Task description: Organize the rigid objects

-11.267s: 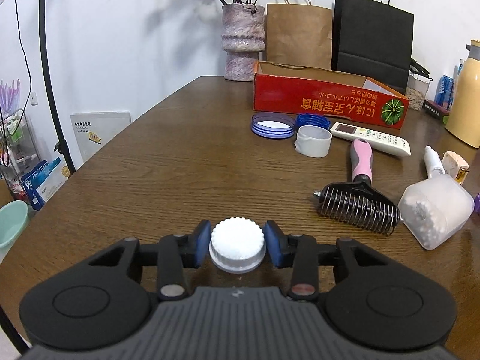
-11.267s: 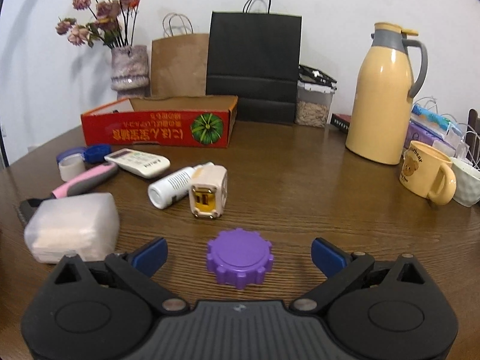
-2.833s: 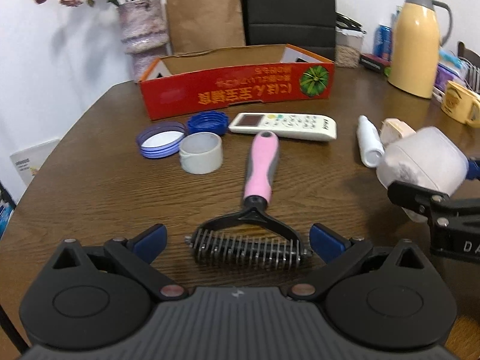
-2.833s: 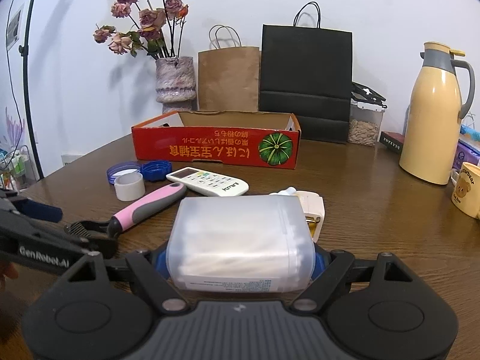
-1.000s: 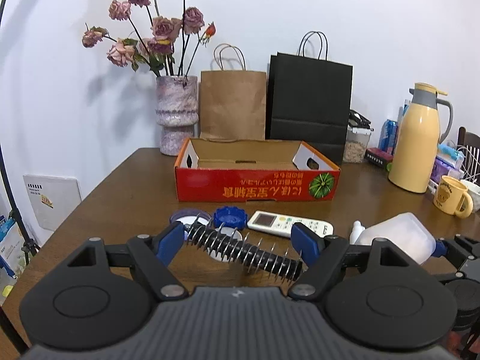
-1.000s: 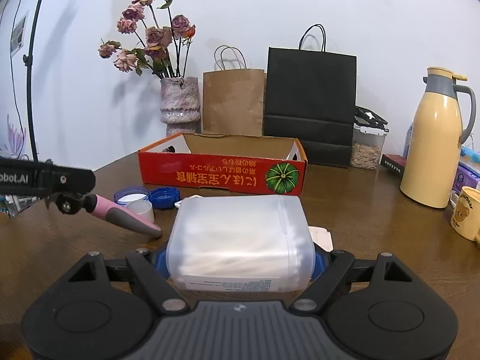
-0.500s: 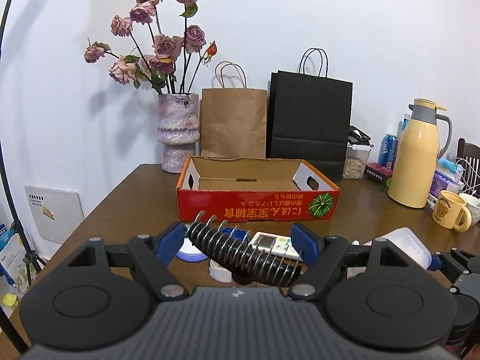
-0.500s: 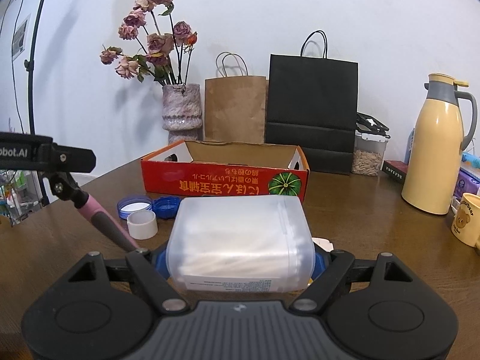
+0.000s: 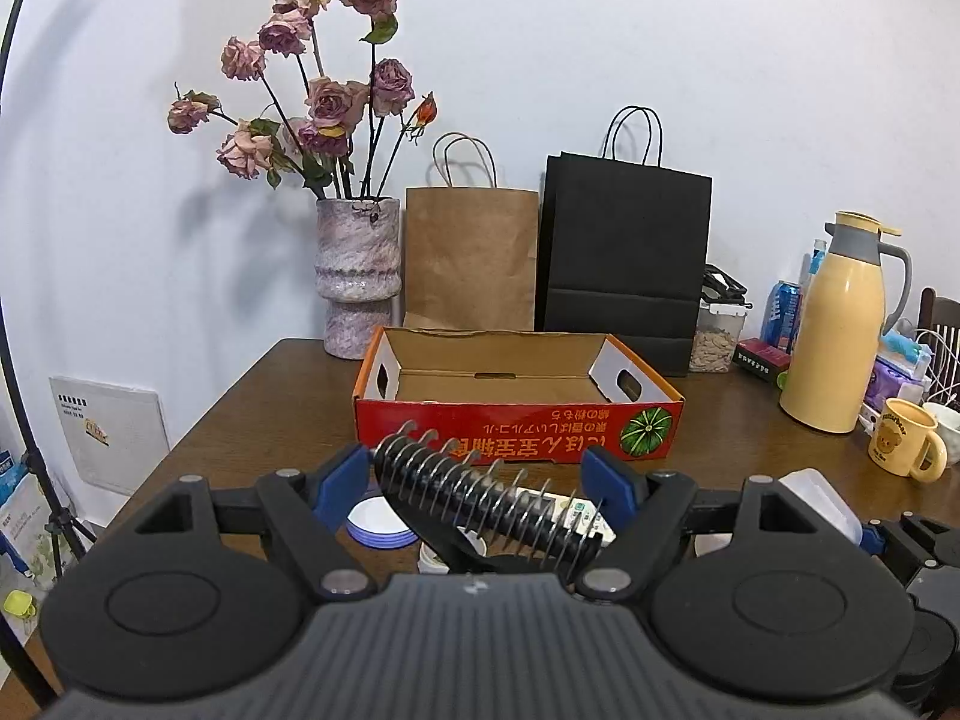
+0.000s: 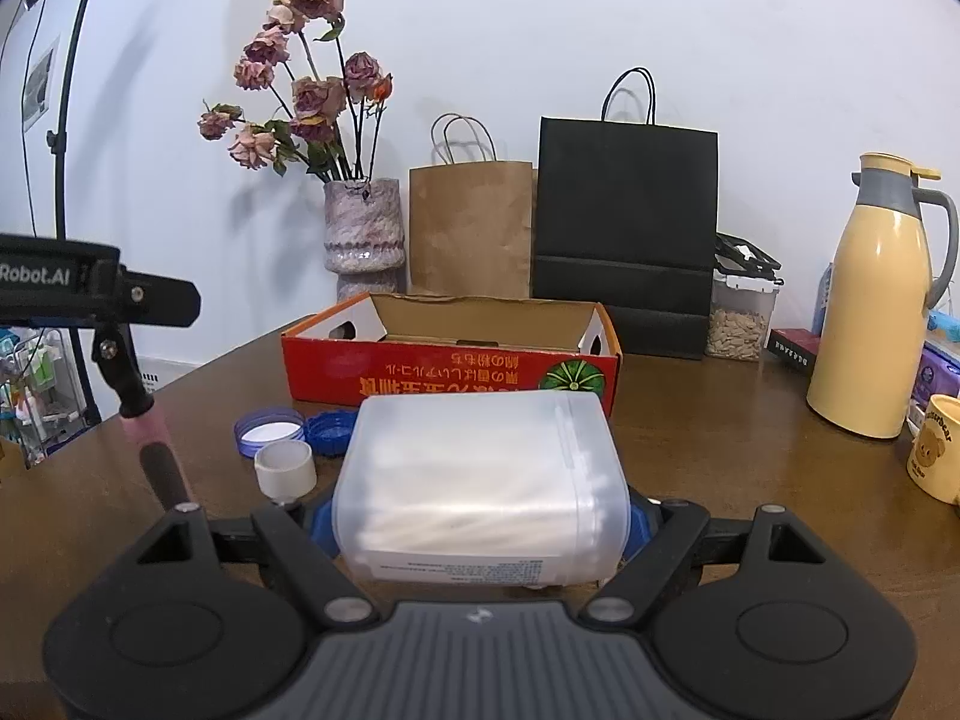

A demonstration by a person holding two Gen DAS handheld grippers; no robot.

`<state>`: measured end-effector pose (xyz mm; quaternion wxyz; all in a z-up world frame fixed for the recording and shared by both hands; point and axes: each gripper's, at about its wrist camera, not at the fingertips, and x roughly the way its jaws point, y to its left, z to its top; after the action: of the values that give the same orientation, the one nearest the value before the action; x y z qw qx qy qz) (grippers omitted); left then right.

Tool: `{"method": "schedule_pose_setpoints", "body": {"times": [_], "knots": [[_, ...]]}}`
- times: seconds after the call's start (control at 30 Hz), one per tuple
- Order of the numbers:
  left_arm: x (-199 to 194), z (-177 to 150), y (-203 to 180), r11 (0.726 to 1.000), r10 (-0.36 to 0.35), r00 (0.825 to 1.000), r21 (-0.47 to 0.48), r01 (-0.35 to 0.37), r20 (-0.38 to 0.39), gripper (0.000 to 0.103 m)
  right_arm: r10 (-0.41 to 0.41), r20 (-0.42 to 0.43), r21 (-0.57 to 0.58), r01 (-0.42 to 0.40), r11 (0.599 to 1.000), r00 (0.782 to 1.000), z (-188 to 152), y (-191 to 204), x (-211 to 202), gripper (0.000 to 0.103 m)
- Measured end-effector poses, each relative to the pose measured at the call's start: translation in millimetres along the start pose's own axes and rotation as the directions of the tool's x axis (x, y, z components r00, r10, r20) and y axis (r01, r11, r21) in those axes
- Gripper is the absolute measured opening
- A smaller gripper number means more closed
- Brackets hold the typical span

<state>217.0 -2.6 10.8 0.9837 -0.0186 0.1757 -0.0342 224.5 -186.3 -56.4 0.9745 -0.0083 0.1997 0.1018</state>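
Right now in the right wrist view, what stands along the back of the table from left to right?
Mottled pink ceramic vase of dried roses → brown paper bag → black paper bag → clear plastic canister of seeds → tall yellow thermos jug with grey handle.

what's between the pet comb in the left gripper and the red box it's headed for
Nothing visible. The pet comb is held above the table, and the open red box lies straight ahead; the remote and caps sit below it.
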Motion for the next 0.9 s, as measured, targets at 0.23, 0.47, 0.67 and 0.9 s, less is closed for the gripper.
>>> {"method": "schedule_pose_setpoints", "body": {"times": [0.23, 0.47, 0.67, 0.9], "knots": [[2, 8, 2, 1.0, 0.004, 1.0, -0.008, -0.004, 0.013, 0.079, 0.007, 0.008, 0.003, -0.007, 1.0, 1.0, 11, -1, 6, 0.082], [6, 24, 3, 1.0, 0.01, 0.999, -0.014, -0.009, 0.036, 0.079, 0.008, 0.028, 0.002, -0.008, 1.0, 1.0, 25, -1, 12, 0.082], [14, 38, 1, 1.0, 0.013, 0.999, -0.017, -0.012, 0.052, 0.079, 0.007, 0.054, 0.002, -0.007, 1.0, 0.999, 43, -1, 18, 0.082], [30, 52, -1, 1.0, 0.005, 0.998, -0.025, -0.004, 0.061, 0.079, 0.008, 0.069, 0.0, -0.008, 1.0, 0.998, 61, -2, 33, 0.082]]}}
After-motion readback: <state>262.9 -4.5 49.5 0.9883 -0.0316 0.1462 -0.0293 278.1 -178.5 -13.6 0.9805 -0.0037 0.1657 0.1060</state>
